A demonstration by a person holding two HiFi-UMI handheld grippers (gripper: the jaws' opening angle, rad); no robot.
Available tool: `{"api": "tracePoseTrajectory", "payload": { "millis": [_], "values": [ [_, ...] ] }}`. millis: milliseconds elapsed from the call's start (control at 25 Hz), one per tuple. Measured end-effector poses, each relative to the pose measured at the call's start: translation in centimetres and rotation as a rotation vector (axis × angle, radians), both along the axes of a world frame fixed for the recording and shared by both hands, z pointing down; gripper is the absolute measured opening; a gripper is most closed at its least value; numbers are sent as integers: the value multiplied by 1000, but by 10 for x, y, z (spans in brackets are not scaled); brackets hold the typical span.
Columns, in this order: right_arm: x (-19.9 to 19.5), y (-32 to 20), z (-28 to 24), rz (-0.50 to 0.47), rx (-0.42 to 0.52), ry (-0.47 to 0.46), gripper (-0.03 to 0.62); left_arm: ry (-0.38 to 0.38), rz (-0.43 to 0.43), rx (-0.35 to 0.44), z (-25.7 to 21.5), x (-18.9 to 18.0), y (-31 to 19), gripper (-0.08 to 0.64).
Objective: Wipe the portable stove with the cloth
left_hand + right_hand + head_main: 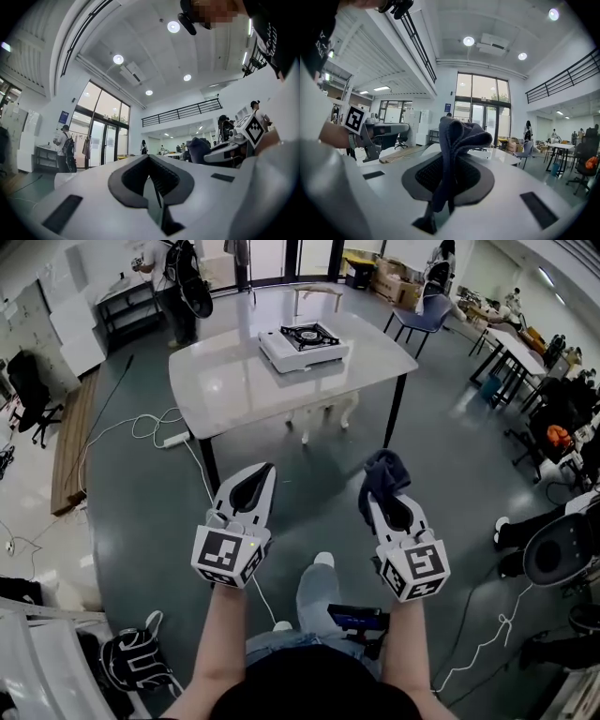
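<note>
- Two tools are up in front of me, side by side above the floor [122,521] and well short of the bench [225,381].
- My left tool [263,474] has its jaws pressed together with nothing between them.
- My right tool [379,491] is clamped on a dark blue cloth [385,468]. The cloth stands bunched above the jaw tips, and a fold hangs down between the jaws.
- Ahead of both tools and well apart from them, the white portable stove [303,343] sits on the far part of the bench, its black burner facing up.
- Beyond my left tool, a white cable [141,423] lies looped on the floor beside the bench.
</note>
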State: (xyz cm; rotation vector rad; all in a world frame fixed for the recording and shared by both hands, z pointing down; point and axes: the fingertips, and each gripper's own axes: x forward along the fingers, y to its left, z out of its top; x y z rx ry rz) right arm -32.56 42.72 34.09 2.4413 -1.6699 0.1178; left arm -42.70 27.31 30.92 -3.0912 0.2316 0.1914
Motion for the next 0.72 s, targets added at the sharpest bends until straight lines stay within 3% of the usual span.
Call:
{"api": "tracePoseTrajectory", "payload": {
  "millis": [280, 720],
  "values": [
    [64, -49, 16, -55, -3, -26, 66, -13, -47, -4, 9, 59, -45, 11],
    [193, -100, 9, -99, 21, -60, 67, -32, -56, 6, 1, 192, -89, 11]
  ]
}}
